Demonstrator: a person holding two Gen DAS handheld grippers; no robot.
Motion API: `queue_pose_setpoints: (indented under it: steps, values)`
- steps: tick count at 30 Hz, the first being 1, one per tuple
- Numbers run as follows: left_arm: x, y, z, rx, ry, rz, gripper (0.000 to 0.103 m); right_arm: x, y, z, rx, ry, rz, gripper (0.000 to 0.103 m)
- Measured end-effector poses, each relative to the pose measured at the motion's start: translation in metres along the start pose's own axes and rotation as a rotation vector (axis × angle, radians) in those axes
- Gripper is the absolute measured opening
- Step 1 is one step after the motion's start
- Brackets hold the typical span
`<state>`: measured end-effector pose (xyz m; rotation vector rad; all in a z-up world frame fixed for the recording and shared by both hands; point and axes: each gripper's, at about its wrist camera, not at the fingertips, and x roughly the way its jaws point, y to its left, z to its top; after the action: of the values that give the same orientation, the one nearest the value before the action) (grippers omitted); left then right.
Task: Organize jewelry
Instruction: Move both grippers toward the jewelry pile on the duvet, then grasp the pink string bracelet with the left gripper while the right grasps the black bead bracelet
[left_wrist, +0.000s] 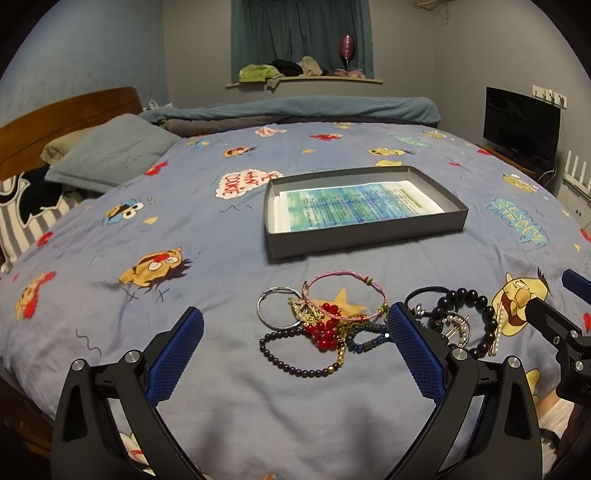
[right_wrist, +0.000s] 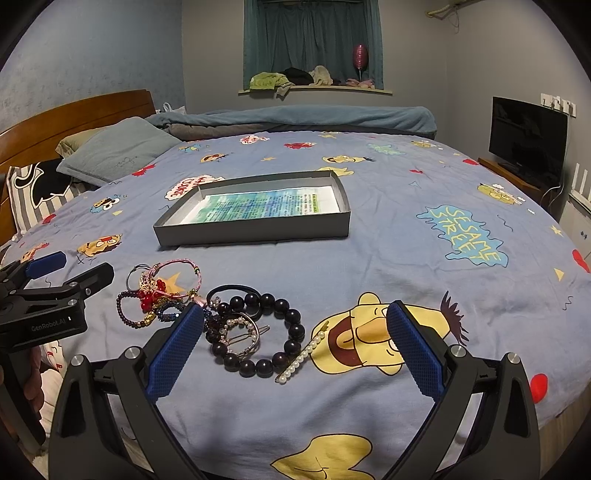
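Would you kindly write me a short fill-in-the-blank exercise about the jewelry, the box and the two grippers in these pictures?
1. The grey box on the bed holds only a printed ____.
2. The pearl hair clip lies on the bedspread just right of the large black bead ____.
3. The left gripper and the right gripper are both ____, holding nothing.
4. The pink cord bracelet lies in the pile, ____ the box.

Missing words: sheet of paper; bracelet; open; outside

Two matching grippers, left gripper (left_wrist: 295, 334) and right gripper (right_wrist: 295, 332): black curved arms, silver round screws, blue textured pads (left_wrist: 177, 354). White "GenRobot.AI" lettering on the left body.
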<state>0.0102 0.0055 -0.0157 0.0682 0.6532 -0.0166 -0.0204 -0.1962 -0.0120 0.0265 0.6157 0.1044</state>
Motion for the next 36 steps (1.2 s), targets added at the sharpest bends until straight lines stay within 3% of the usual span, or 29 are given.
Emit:
queue_pose_setpoints:
  steps: [20,33,35,36]
  values:
    - [0.015,0.003,0.001,0.006,0.037,0.013,0.099,0.026,-0.009,-0.006,0.017,0.044,0.002,0.098]
    - [0.044,0.023,0.007,-0.006,0.052,-0.046,0.099,0.057,-0.014,-0.006,-0.037,0.083,0.017,0.098]
    - [0.051,0.024,0.008,0.005,0.064,-0.046,0.099,0.061,-0.011,-0.006,-0.058,0.091,0.029,0.095]
    - [0.055,0.024,0.009,0.016,0.076,-0.053,0.098,0.063,-0.01,-0.006,-0.07,0.097,0.034,0.088]
